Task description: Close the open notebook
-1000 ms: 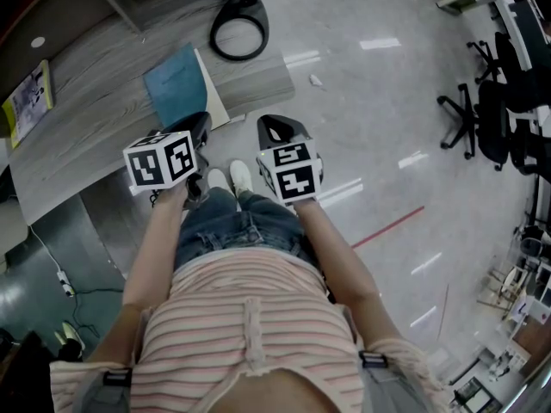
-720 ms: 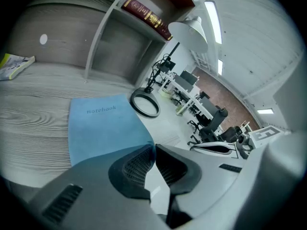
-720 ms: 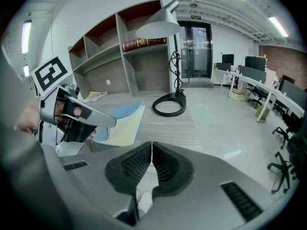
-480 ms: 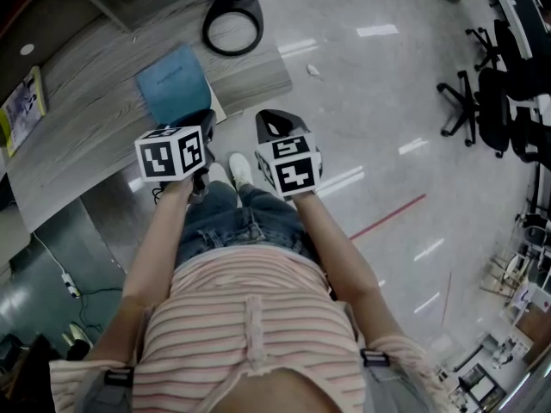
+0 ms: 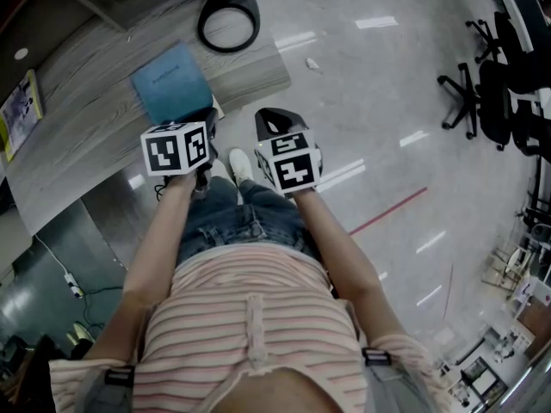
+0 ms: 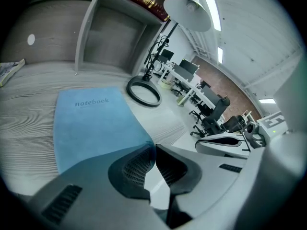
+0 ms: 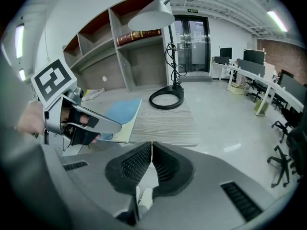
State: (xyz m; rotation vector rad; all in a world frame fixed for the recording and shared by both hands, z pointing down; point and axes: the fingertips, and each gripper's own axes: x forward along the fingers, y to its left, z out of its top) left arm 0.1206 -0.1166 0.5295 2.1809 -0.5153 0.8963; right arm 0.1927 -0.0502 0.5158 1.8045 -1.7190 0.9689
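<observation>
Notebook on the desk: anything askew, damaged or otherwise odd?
Nothing stands out. The blue notebook lies flat and shut, cover up, roughly square with the desk, near its front edge. Only stray item: a small white scrap on the floor.

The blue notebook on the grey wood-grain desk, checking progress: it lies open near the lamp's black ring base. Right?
Not open: the blue notebook lies closed, cover up, on the grey wood-grain desk, near the lamp's black ring base; the left gripper view shows it.
</observation>
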